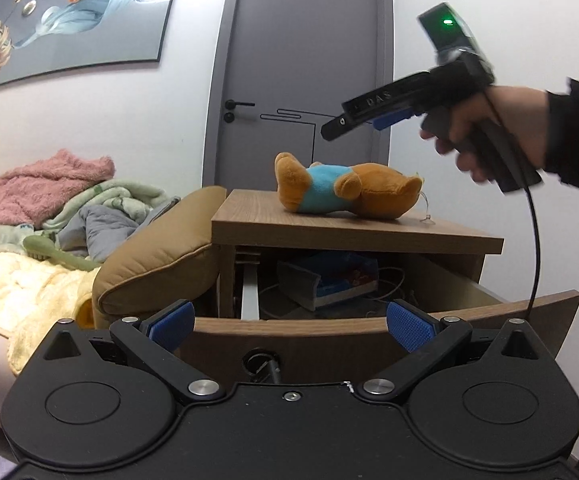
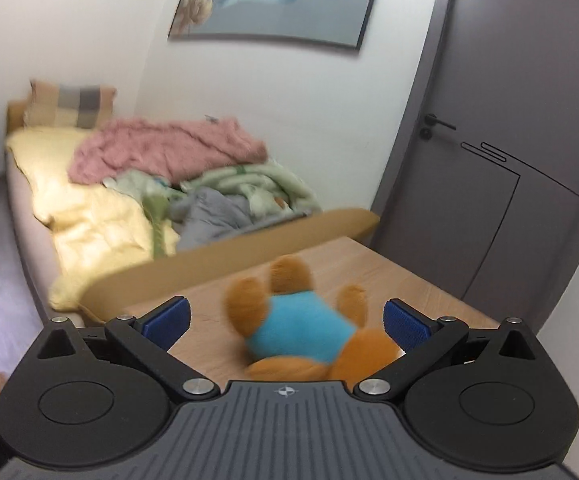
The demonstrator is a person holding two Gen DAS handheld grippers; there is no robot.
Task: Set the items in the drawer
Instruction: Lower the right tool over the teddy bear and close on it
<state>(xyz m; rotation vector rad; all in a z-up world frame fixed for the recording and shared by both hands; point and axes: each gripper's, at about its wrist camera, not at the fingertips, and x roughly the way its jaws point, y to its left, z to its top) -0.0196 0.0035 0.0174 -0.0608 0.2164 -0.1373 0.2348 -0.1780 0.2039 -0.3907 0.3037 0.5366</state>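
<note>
A brown plush bear in a blue shirt lies on its side on top of the wooden nightstand. The drawer below is pulled open and holds a book and white cables. My left gripper is open and empty, just in front of the drawer front. My right gripper hangs in the air above and right of the bear. In the right wrist view the right gripper is open, with the bear lying between its spread fingers, below them.
A bed with a tan padded edge and a pile of pink, green, grey and yellow blankets stands left of the nightstand. A grey door is behind it. A black cable hangs from the right gripper over the drawer's right corner.
</note>
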